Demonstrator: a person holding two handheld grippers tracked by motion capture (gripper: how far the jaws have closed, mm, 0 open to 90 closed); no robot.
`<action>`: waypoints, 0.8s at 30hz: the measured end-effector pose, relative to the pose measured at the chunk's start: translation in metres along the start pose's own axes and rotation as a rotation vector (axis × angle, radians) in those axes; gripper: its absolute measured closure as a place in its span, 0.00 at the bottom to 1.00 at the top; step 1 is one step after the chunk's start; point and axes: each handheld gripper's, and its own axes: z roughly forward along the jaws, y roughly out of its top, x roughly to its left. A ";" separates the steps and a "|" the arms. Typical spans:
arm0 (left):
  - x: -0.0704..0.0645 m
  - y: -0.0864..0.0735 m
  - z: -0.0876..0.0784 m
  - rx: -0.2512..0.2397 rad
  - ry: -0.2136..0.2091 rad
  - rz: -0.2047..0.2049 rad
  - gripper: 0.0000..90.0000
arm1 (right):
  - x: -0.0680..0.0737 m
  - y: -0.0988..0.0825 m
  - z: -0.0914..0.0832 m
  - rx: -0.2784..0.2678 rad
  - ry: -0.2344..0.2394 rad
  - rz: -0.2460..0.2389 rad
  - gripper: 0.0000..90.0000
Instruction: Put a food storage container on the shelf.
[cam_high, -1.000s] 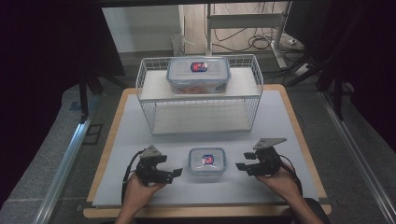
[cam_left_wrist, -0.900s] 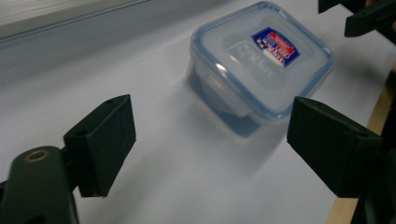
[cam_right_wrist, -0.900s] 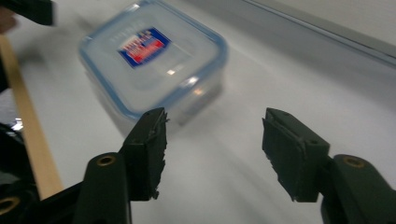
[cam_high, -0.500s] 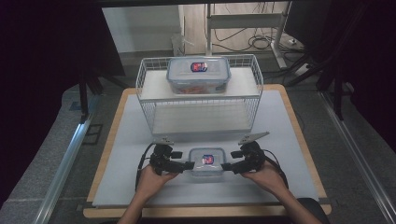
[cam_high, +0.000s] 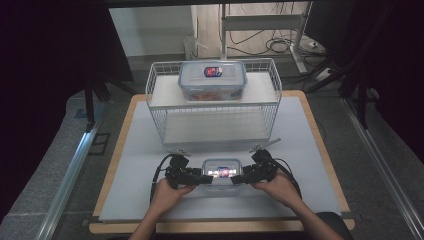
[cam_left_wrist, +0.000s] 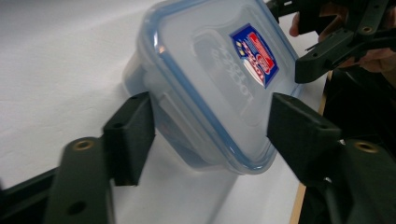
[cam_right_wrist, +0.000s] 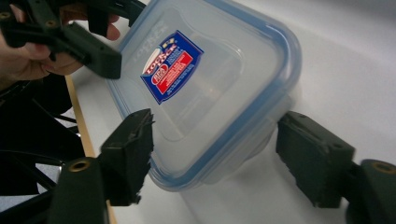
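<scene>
Two grippers flank the small lidded container (cam_high: 221, 171), which sits on the table (cam_high: 140, 150) just in front of the wire basket (cam_high: 214, 107). The left gripper (cam_left_wrist: 210, 123) has just been closing, its jaws astride one end. The right gripper (cam_right_wrist: 215, 149), also narrowing, straddles the opposite corner, pads seemingly not yet pressing. Both hands reach inward, low and level. Uneven squeezing could likely skid or tip the smooth box.

- small clear plastic box with blue-rimmed lid (cam_left_wrist: 205, 88) is looking smooth and glossy
- black plastic left gripper (cam_left_wrist: 205, 140) is appearing matt
- white wire metal basket (cam_high: 214, 131) is gleaming above the smooth matt grey table mat (cam_high: 135, 165)
</scene>
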 end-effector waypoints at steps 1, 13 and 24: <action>0.000 0.000 -0.001 -0.001 -0.002 0.003 0.42 | 0.001 -0.001 -0.002 -0.006 -0.005 -0.004 0.35; -0.002 -0.014 -0.011 -0.044 -0.052 -0.019 0.60 | 0.003 -0.014 -0.014 -0.075 0.039 0.033 0.56; -0.003 -0.015 -0.012 -0.064 -0.063 -0.055 0.62 | -0.002 -0.021 -0.015 -0.120 0.089 0.122 0.60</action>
